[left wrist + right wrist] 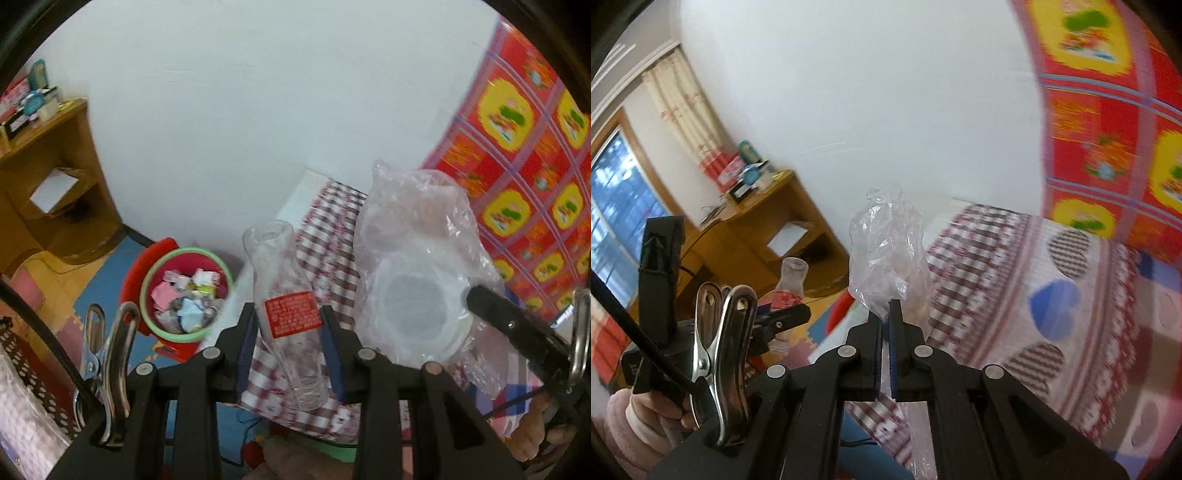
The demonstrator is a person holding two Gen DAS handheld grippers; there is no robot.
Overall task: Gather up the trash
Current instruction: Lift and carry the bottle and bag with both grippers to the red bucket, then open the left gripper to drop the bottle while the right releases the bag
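My left gripper is shut on a clear plastic bottle with a red label, its blue pads pressing the bottle's sides. The bottle's open neck points away, over the bed's edge. Down to its left on the floor stands a red bin with a green rim, holding crumpled paper. My right gripper is shut on a crumpled clear plastic bag. In the left wrist view the bag hangs beside the bottle with a round white piece inside, and the right gripper pinches its right edge.
A bed with a red-checked sheet lies under both grippers. A red and yellow patterned blanket fills the right. A wooden desk with small items stands by the white wall, near a window. Coloured floor mats surround the bin.
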